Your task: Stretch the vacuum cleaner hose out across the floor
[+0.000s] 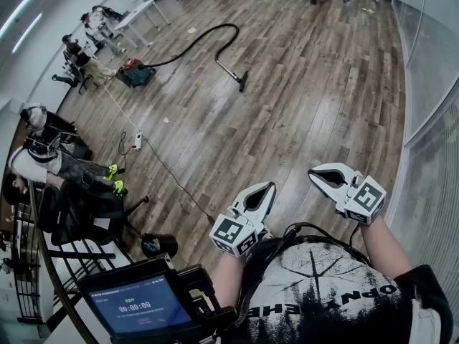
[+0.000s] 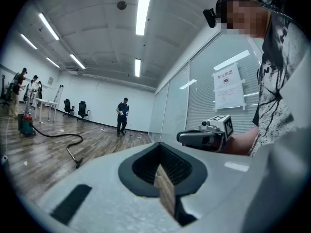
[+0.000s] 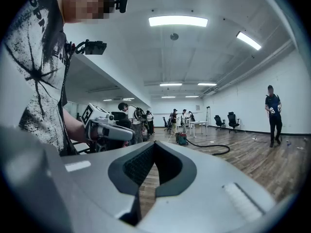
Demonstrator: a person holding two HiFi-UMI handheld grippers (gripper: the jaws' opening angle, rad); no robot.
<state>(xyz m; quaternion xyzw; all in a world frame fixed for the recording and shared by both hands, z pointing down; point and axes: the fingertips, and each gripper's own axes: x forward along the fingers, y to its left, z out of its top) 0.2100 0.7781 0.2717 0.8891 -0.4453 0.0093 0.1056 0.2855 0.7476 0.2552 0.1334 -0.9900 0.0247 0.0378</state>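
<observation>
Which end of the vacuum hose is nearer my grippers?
The end with the floor nozzle: it lies closer in, near the room's middle. The other end joins the vacuum cleaner, farther off at the left of the head view.

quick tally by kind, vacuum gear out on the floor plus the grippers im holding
vacuum cleaner: 1
hose: 1
floor nozzle: 1
grippers: 2 (left gripper, right gripper)
total: 5
</observation>
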